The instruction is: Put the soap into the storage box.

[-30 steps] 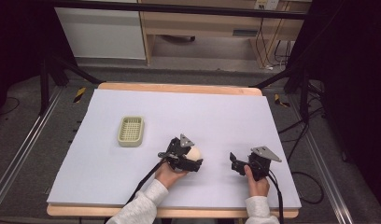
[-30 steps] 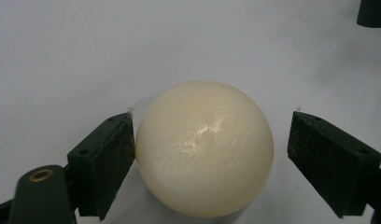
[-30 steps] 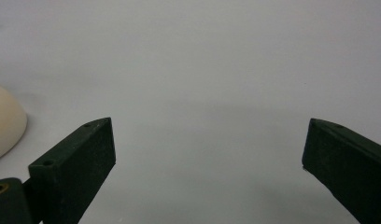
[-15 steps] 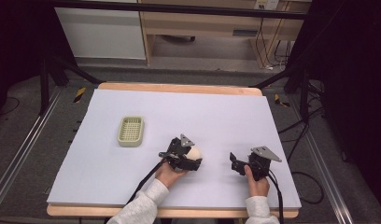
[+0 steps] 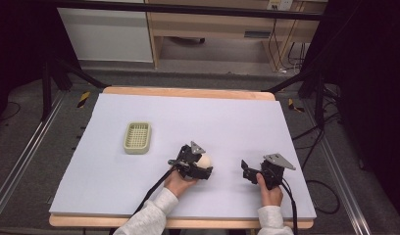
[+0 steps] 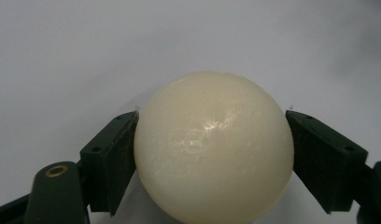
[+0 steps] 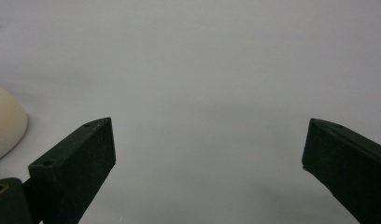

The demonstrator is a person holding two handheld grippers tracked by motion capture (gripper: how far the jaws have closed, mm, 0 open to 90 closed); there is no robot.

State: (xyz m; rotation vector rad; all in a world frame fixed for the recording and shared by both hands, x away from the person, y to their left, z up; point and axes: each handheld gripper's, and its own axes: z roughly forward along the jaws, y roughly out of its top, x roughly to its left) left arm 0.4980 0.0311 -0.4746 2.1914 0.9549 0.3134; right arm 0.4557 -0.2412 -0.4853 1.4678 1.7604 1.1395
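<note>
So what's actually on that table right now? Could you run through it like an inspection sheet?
Surface: pale sheet over a wooden table.
Job's things: cream ball; green slotted tray apart, to its left.
Clutter: nothing seen.
Grippers: left gripper has its fingers against both sides of the ball; right gripper open over bare sheet.
Cables: one trails from each gripper toward the person.
Surroundings: dark frame legs, wooden furniture behind, floor wires.
</note>
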